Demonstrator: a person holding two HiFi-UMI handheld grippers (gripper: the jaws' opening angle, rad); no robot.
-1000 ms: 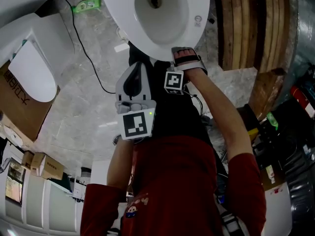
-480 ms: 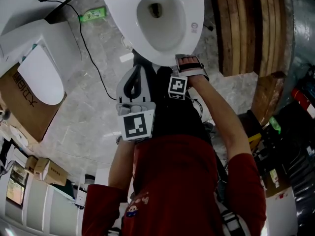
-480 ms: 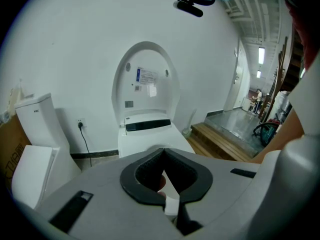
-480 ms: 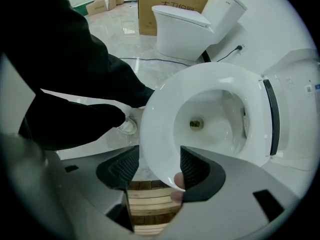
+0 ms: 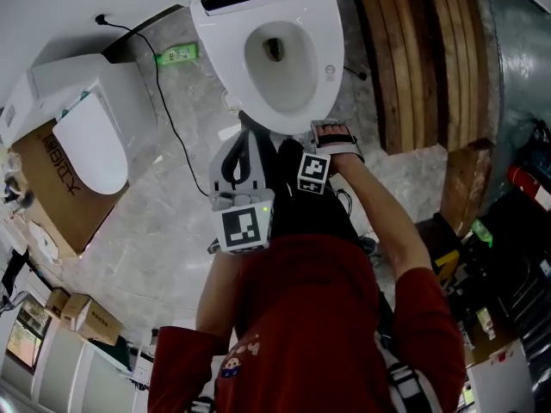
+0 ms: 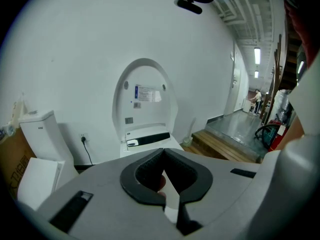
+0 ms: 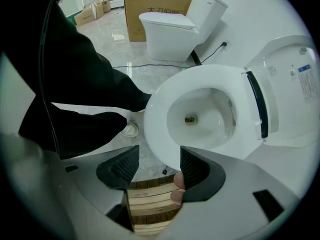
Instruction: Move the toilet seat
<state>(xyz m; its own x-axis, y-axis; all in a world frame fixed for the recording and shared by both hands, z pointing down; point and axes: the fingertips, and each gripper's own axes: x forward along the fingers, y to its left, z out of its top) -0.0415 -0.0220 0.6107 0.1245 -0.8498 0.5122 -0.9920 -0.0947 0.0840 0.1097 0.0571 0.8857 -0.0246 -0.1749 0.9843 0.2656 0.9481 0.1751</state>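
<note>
Toilet seat (image 7: 156,119) lies down on the bowl (image 7: 205,109) with the lid (image 7: 295,84) raised, its front edge partly hidden behind my spread right claw (image 7: 159,155), contact unclear; my left claw (image 6: 163,151) is pressed together, empty.

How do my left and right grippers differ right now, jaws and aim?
The left gripper has its jaws together, empty; the right gripper has them apart. The left faces the raised lid and wall; the right faces down at the toilet seat rim. Neither holds anything.
</note>
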